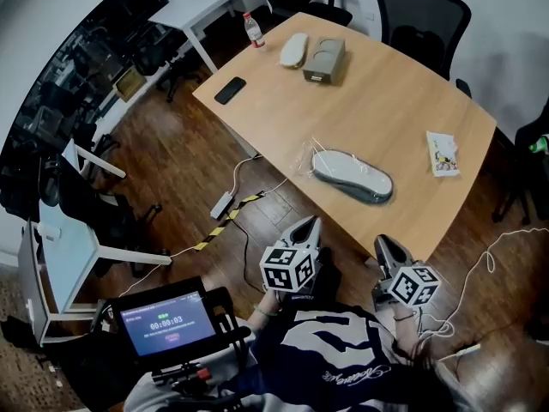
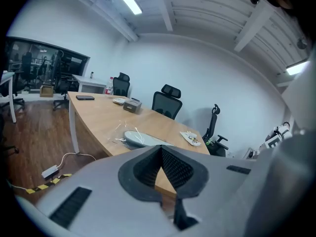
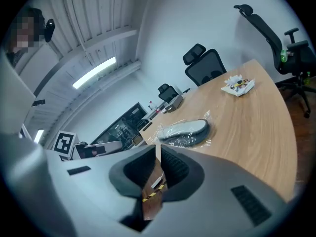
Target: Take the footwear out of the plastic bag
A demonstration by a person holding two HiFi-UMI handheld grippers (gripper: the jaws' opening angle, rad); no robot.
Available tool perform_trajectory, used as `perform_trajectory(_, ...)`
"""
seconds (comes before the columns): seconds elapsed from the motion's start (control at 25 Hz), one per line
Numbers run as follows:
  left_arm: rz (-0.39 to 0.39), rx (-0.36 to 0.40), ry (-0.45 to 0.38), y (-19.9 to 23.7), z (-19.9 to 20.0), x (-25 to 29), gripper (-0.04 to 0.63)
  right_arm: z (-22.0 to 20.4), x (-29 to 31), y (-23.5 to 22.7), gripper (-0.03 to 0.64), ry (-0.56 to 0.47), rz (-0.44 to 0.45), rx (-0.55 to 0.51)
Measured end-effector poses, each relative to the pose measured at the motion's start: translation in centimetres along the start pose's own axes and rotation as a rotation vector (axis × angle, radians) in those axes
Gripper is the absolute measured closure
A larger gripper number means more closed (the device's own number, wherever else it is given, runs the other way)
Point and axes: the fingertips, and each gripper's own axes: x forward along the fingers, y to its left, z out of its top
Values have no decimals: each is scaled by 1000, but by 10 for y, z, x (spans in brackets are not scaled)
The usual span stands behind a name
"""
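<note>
We start with the curved wooden counter [image 1: 386,84], which fills the middle of the head view, with black office chairs [image 1: 422,11] pushed up to its far side. Near the counter's near edge lies the clear plastic bag [image 1: 319,154], flat on the wood, and the grey footwear [image 1: 352,176] is inside it, lying lengthwise with its pale inner face up. Our two tools hang on our side of the counter's edge, both apart from the bag. The left tool [image 1: 310,227] has its jaws brought together at the tips, with nothing between them. The right tool [image 1: 383,245] shows only a narrow slit between its pads, also empty. At the far end of the counter a flat cardboard box [image 1: 324,58] sits just beside a second pale shoe [image 1: 293,50]. A small printed packet [image 1: 443,154] rests near the right edge, a black phone [image 1: 230,90] lies near the left corner, and a little bottle [image 1: 253,29] stands beyond it.
</note>
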Motion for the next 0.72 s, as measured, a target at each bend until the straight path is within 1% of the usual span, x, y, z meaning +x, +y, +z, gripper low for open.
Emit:
perform_trajectory(0.2, -24, -3, 19, 48, 33, 34, 594, 26, 54, 1, 589, -17, -36, 20)
perform_trajectory(0.4, -18, 3, 78, 98, 50, 75, 594, 47, 86, -13, 589, -59, -109, 66)
perform_trajectory(0.44, -14, 1, 91, 108, 51, 81, 594, 48, 88, -16, 580, -66, -128, 73)
perform_trajectory(0.56, 9, 2, 147, 137, 48, 103, 594, 47, 90, -26, 580, -77, -183, 98)
perform_trajectory(0.72, 40, 47, 251, 161, 37, 133, 594, 43, 85, -38, 571, -81, -234, 153)
